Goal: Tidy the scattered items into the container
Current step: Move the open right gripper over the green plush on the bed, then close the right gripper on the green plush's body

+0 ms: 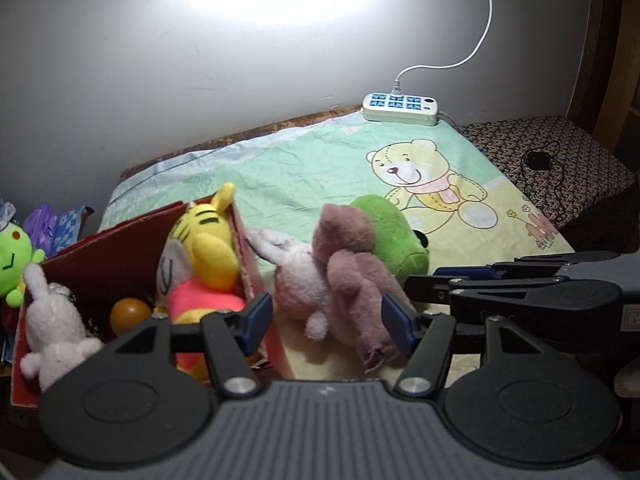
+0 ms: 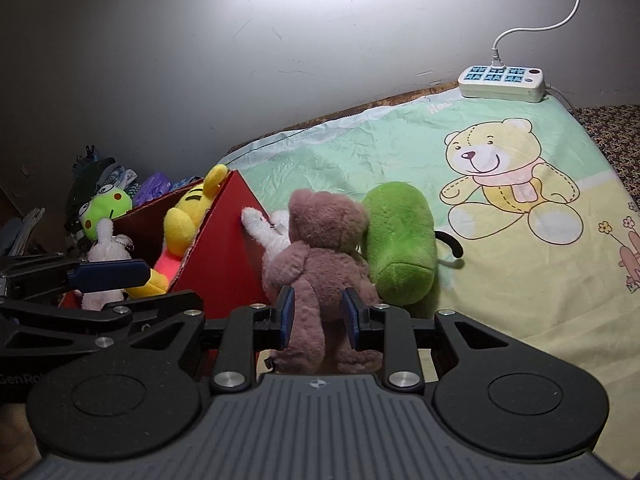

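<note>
Brown teddy bear clamped low, red box waiting just to its left

Brown teddy bear stands with its back to the right wrist view, on the bed sheet printed with a cartoon bear. It is just right of the red cardboard box. A white plush rabbit is wedged between bear and box wall, touching both. A green plush toy leans against the bear's other side.

Handling, as I judge it: light, soft, stuffed pile fabric. It will squash under the pads and flop when lifted; nothing fragile. Limbs may drag the rabbit along, since they lie pressed together. Best hold is the torso or the thick upper leg, not an ear or paw.

Right hand-held gripper: its blue pads are pressed into the bear's lower body on both sides, fur bulging between them. Gripping the bear. It points forward and down at the bed.

Left hand-held gripper: jaws apart, nothing pinched. Its left pad sits over the box's near corner, its right pad close against the bear's flank; I cannot tell if it touches. It angles down too, beside the right one, whose black arm crosses the right edge of the left wrist view.

Already in the box: yellow tiger plush, a second white rabbit, an orange ball. A green frog plush sits beyond the box's far left side. White power strip lies at the head of the bed, well apart.
</note>
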`<state>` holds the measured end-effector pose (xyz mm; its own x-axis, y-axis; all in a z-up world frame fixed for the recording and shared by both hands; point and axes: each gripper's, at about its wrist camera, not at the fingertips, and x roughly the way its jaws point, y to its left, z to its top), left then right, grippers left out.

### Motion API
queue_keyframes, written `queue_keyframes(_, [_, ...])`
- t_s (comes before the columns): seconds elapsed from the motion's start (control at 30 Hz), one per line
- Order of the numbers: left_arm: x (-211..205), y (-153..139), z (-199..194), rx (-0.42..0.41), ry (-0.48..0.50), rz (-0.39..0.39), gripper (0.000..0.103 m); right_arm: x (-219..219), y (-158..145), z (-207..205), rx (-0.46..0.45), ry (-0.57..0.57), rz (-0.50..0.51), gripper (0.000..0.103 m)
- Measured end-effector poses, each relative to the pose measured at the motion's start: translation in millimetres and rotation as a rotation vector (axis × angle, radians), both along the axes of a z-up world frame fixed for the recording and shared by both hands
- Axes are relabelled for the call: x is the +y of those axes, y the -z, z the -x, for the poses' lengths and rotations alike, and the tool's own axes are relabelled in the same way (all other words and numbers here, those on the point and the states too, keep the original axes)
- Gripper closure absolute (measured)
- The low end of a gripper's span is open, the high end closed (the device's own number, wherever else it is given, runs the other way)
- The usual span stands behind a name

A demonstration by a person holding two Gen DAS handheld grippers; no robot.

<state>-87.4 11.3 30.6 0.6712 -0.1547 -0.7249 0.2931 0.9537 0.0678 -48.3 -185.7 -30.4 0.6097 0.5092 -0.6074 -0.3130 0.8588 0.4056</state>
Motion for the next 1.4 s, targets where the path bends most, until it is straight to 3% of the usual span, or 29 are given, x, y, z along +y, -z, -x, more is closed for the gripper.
queue_keyframes(0.47, [-59.4,23.4,-22.1,0.067,0.151,0.124,0.042,-69.7,10.7,-17.6,0.068,0.143,0.005,0.074])
queue_keyframes(0.7, [-78.4,45.7,-47.2,0.103,0.18,0.146,0.041,-94.6,11.7,-55.2,0.146,0.139,-0.027,0.072])
queue_keyframes(0.9, [-77.7,74.7,-72.1,0.139,0.119,0.122,0.041,-87.0,20.0,-88.0,0.175,0.085,-0.03,0.072])
queue_keyframes(1.03, [-73.2,83.4,-85.0,0.143,0.107,0.125,0.04,-80.5,33.5,-107.5,0.211,0.048,-0.09,0.071])
queue_keyframes(1.4, [-80.1,100.4,-115.7,0.146,0.135,0.11,0.035,-65.9,65.5,-147.5,0.297,0.016,-0.165,0.07])
